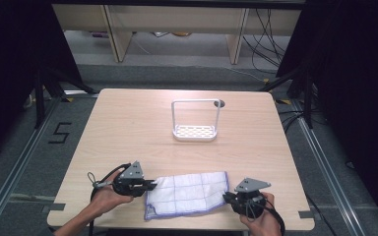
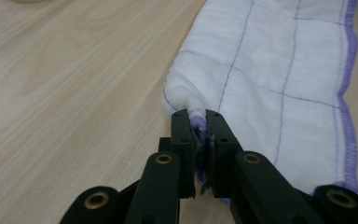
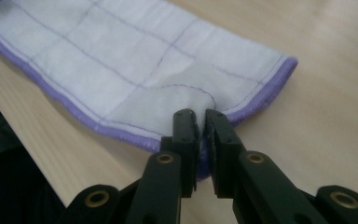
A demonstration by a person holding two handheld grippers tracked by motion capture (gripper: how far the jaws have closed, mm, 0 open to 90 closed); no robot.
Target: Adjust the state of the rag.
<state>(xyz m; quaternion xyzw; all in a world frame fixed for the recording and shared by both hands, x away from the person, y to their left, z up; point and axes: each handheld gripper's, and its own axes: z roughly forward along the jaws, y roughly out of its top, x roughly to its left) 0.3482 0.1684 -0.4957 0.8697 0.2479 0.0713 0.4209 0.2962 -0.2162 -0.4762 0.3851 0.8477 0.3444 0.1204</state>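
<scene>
A: On the left, the left hand-held gripper (image 1: pixel 152 185) sat low at the near edge of the tabletop (image 1: pixel 128 128), its jaws clamped tight on the left end of the cloth (image 1: pixel 187 194).

B: And its own camera confirmed it: the left hand-held gripper (image 2: pixel 198 116) had a bunched bit of purple hem squeezed between the jaws, with the cloth (image 2: pixel 270 60) stretching away from them.

A: The cloth itself lay flat on the tabletop near the front edge, white with thin purple grid lines and a purple border, spread between the two tools.

B: Behind it, well apart toward the far side, a white rack (image 1: pixel 195 120) with a tall wire handle stood upright on the tabletop.

A: Over on the right, the right hand-held gripper (image 1: pixel 225 197) was at the cloth's right end.

B: Clamped as well. The right hand-held gripper (image 3: pixel 198 116) pinched the cloth (image 3: pixel 121 51) close to its purple-edged corner, the fabric lifted into a small fold at the jaws.
</scene>
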